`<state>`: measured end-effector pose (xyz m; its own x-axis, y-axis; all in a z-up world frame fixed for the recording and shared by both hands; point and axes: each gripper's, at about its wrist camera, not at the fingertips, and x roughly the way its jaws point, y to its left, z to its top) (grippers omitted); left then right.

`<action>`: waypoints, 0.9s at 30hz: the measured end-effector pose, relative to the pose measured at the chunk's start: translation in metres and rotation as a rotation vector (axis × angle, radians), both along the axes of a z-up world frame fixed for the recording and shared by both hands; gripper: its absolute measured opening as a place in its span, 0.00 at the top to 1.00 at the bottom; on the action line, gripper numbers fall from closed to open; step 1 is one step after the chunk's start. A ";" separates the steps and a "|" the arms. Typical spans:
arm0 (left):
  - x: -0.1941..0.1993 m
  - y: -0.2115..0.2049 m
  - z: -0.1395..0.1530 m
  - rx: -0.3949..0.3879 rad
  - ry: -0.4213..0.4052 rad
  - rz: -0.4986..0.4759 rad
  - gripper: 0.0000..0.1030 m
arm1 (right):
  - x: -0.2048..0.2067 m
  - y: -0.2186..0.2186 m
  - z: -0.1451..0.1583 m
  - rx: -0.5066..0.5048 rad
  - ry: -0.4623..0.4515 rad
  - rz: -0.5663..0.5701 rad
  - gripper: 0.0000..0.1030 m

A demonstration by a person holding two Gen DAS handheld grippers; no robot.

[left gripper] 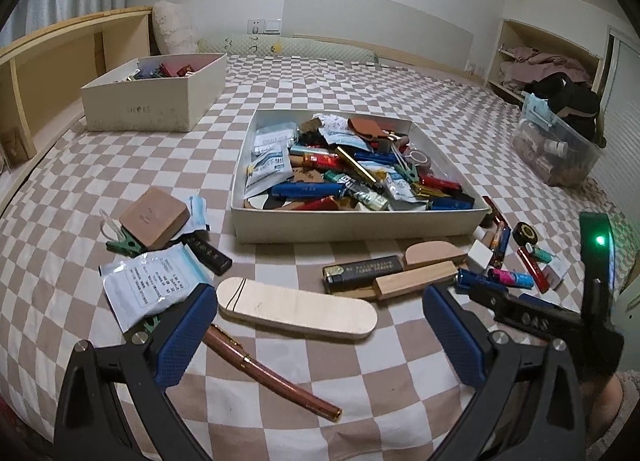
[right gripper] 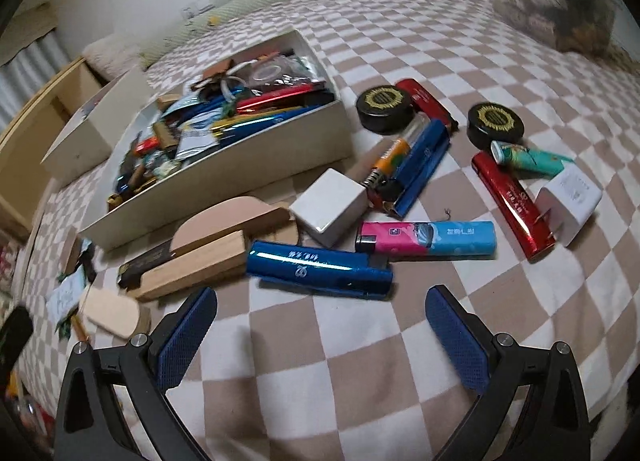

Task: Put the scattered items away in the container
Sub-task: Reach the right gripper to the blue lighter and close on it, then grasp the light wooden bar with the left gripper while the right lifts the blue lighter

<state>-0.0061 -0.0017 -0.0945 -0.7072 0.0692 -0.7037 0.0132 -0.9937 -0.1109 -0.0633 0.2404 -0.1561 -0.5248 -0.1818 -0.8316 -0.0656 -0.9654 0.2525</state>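
Observation:
A shallow white box [left gripper: 352,226] [right gripper: 224,177] full of lighters, sachets and clips sits on the checked bedspread. My left gripper [left gripper: 320,305] is open, low over a pale rounded wooden slat [left gripper: 296,311], with a copper pen [left gripper: 272,375] under its left finger. A black lighter [left gripper: 362,271] and wooden block [left gripper: 416,280] lie just beyond. My right gripper [right gripper: 321,303] is open, just short of a blue lighter [right gripper: 320,269]. Past it lie a pink-and-blue lighter [right gripper: 426,241], a white cube [right gripper: 330,205], red lighters [right gripper: 512,205] and two black round tins [right gripper: 384,107].
A taller white box [left gripper: 152,95] with items stands at the back left by a wooden shelf [left gripper: 60,61]. A clear plastic bin [left gripper: 556,149] sits at the right. A brown block [left gripper: 154,217], sachets [left gripper: 152,285] and a green clip [left gripper: 124,246] lie left of the shallow box.

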 end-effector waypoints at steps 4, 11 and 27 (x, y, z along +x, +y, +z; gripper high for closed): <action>0.000 -0.001 -0.002 0.004 -0.004 0.004 0.00 | -0.008 -0.005 -0.003 0.029 -0.001 -0.031 0.00; -0.002 -0.002 -0.005 0.003 -0.018 0.008 0.00 | -0.012 -0.005 -0.008 0.089 0.012 -0.046 0.15; -0.004 -0.001 -0.012 0.008 -0.034 0.007 0.00 | -0.030 -0.027 -0.004 0.183 0.046 0.178 0.19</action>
